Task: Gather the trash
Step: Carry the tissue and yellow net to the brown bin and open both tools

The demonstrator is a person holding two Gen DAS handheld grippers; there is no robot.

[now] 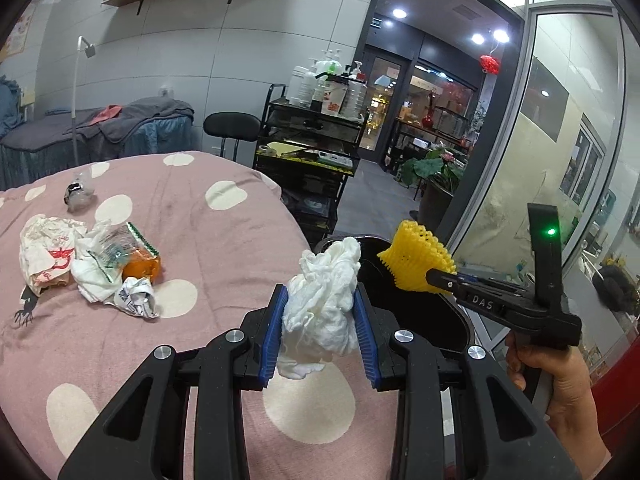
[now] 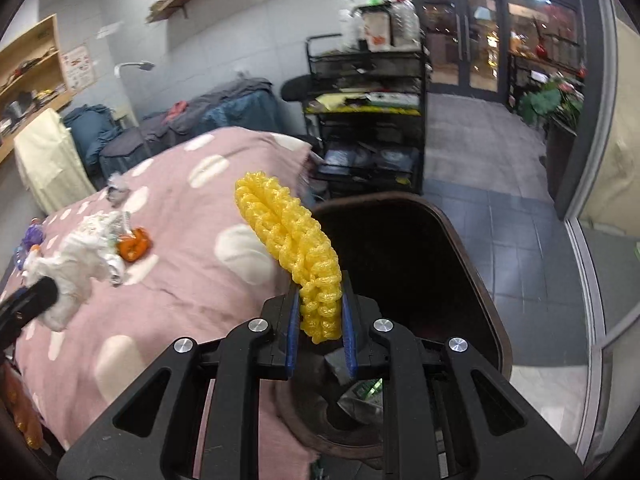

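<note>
Left wrist view, white tissue wad (image 1: 320, 304) clamped in left gripper (image 1: 322, 300), bin (image 1: 452, 320) just beyond

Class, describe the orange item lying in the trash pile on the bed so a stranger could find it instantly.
Start at the pink polka-dot bedspread. Near its left side lies a pile of litter: a crumpled white wrapper with red print and white tissues. The orange packet sits at the pile's right edge, the only bright orange piece among white scraps.

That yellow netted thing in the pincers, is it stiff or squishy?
Probably squishy: the yellow foam net pinches narrow between the right gripper and fans out above. It looks light, arching up unsupported. Likely springy, so it may slip.
</note>
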